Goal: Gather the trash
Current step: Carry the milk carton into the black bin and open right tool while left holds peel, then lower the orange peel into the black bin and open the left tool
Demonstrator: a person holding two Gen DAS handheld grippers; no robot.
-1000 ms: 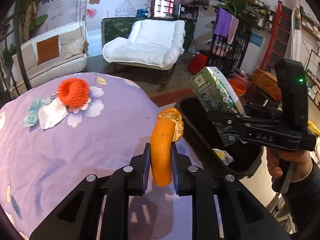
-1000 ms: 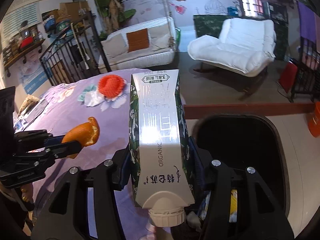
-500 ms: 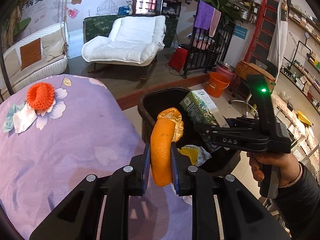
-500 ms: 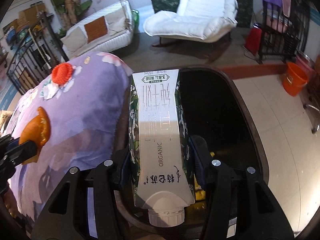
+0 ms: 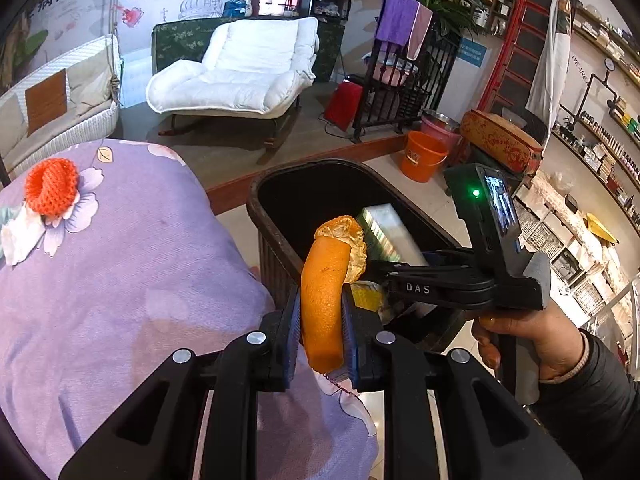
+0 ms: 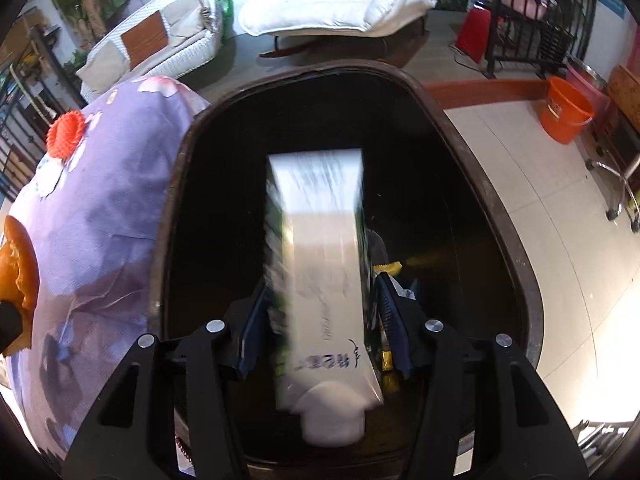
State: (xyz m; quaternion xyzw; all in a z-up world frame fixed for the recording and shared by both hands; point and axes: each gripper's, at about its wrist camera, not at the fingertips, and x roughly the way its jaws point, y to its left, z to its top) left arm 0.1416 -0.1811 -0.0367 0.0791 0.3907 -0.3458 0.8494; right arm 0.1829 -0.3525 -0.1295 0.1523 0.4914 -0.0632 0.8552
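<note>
**Release hazards at the bin**

We hold two pieces of trash over or near the black bin (image 6: 516, 240). The right tongs (image 6: 320, 320) sit above the bin opening with their jaws spread; the milk carton (image 6: 320, 264) lies between the pads, blurred, with a gap visible on the right side. We judge it to be dropping free. It points straight ahead of the right tongs, cap end nearest, over the bin interior.

Risk one: the carton may strike the near rim and tip outward if the tongs drift back toward us. Risk two: the carton may snag on a pad and hang.

The left tongs (image 5: 320, 320) clamp narrowly on the orange peel (image 5: 326, 292), which stands upright between the pads and projects beyond the tips. These tongs hover over the edge of the purple cloth (image 5: 120, 280), just short of the bin rim. If we open them here, the peel likely lands on the cloth or floor. The right tongs also cross ahead of them, so a collision is possible.

An orange foam net (image 5: 51, 186) lies far ahead-left of the left tongs.
</note>
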